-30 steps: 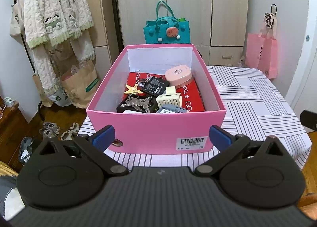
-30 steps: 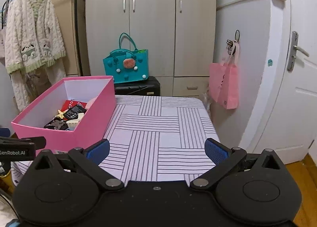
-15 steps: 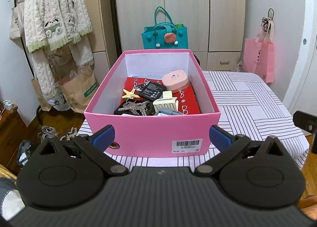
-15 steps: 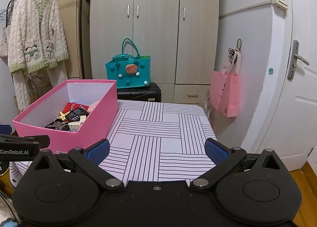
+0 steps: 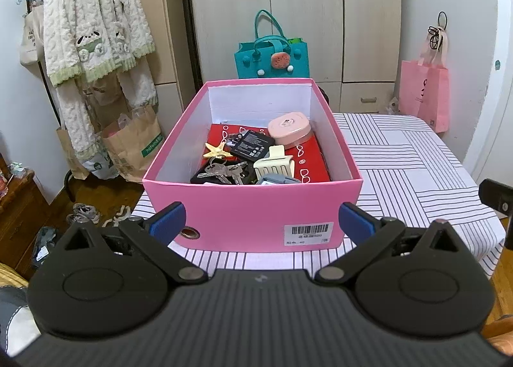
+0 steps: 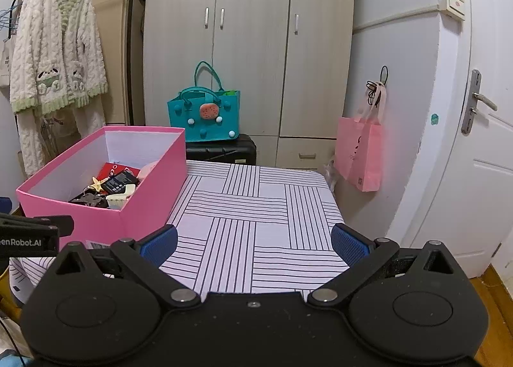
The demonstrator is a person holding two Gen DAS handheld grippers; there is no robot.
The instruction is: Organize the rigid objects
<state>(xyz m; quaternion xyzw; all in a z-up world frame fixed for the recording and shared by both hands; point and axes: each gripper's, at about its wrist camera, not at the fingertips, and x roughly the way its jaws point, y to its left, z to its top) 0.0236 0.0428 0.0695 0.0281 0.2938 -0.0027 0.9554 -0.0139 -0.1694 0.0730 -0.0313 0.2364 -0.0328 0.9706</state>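
In left wrist view barcode label [image 5: 307, 231] on pink box [image 5: 253, 210], both jaws released, empty

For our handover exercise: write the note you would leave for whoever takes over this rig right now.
Left gripper: open, empty, facing the pink box.
Right gripper: open, empty, over bare striped tablecloth.
In the box: round pink case, starfish, keys, cream hair claw, black battery, red flat box beneath.
Done: nothing lifted out.
Left: apparently all the sorting; tablecloth has room.
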